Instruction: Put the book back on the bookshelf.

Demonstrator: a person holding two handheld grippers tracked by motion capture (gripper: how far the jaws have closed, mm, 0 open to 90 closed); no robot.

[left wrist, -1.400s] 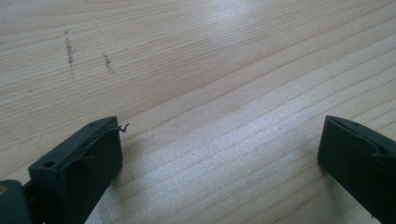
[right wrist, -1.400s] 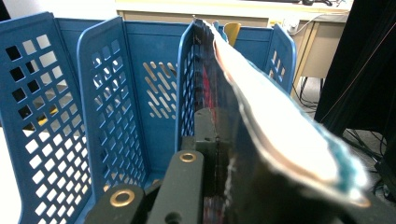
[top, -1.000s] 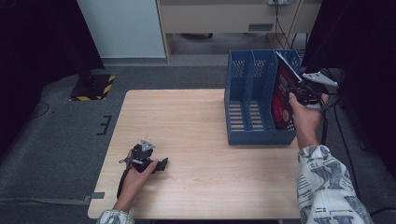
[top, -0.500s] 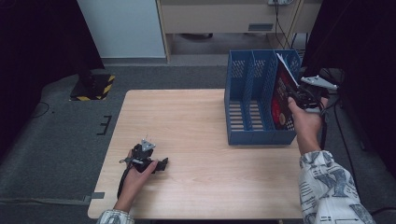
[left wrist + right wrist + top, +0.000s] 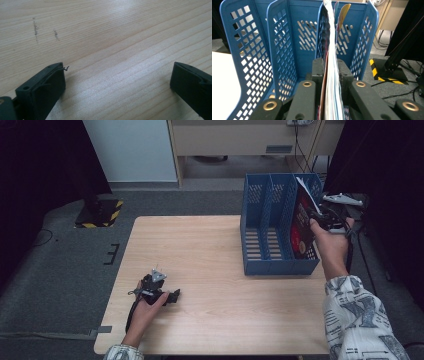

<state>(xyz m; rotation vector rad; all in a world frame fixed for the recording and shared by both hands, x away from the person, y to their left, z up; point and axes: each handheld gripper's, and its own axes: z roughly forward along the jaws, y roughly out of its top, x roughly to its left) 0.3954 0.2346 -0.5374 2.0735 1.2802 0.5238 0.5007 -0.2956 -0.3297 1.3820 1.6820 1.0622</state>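
A red-covered magazine (image 5: 301,222) stands tilted in the rightmost slot of the blue file holder (image 5: 265,205). My right gripper (image 5: 315,217) reaches in from the right at the magazine's top edge. In the right gripper view the magazine (image 5: 332,62) runs straight up between the two jaws of the right gripper (image 5: 329,67). The jaws have just been opening a little, and both pads still lie against the covers. My left gripper (image 5: 172,296) rests on the wooden table (image 5: 210,250) at the front left. In its own view the left gripper (image 5: 117,82) stands open over bare wood.
The file holder (image 5: 254,50) has three slots with perforated walls and stands at the table's right side. A black-and-yellow striped base (image 5: 102,212) sits on the floor beyond the table's left corner. A pale cabinet (image 5: 225,140) stands at the back.
The right hand has shifted only slightly beside the file holder, with the magazine still leaning in the rightmost slot. The left hand has kept still on the table.
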